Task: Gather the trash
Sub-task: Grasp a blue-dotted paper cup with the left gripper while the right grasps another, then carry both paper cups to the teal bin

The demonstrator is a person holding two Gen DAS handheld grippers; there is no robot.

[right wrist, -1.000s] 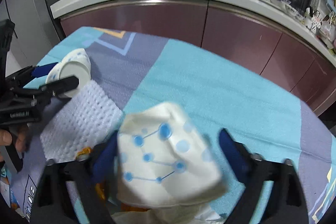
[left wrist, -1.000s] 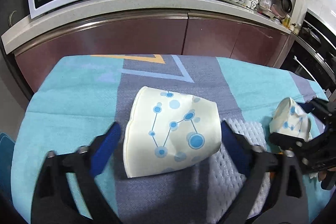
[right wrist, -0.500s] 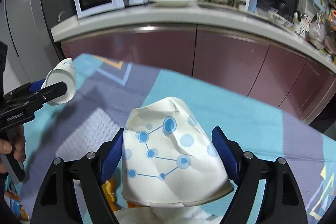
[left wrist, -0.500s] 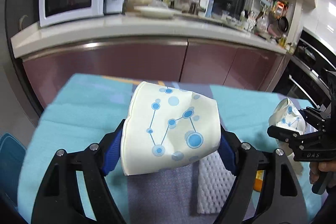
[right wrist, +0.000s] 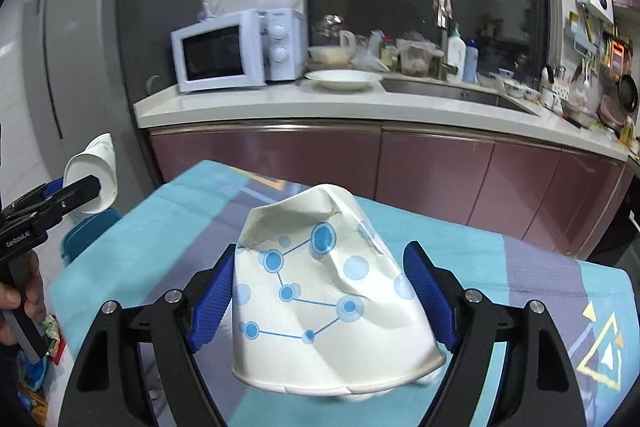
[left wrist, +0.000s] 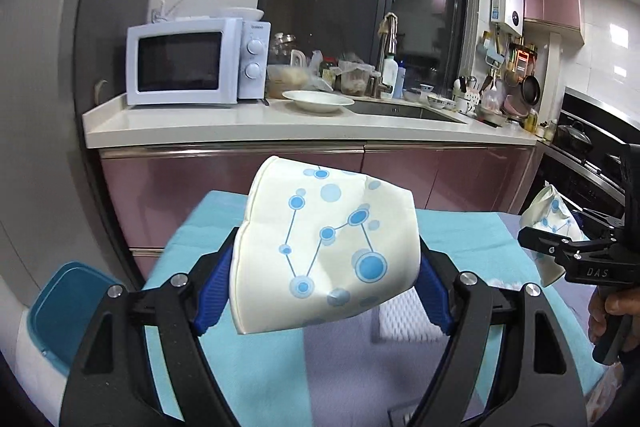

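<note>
My left gripper is shut on a white paper cup with blue dots, held on its side above the teal and grey tablecloth. My right gripper is shut on a crumpled paper cup of the same pattern, rim down, also off the table. In the left wrist view the right gripper and its crumpled cup show at the right edge. Seen from the right wrist, the left gripper and its cup are at the far left.
Behind the table runs a kitchen counter with a microwave, a plate and a sink. A teal bin stands left of the table. A white mesh mat lies on the cloth. Colourful wrappers lie low at the left.
Both grippers have risen from the table, each carrying its cup. Both views have tilted up from the cloth toward the counter and window.
</note>
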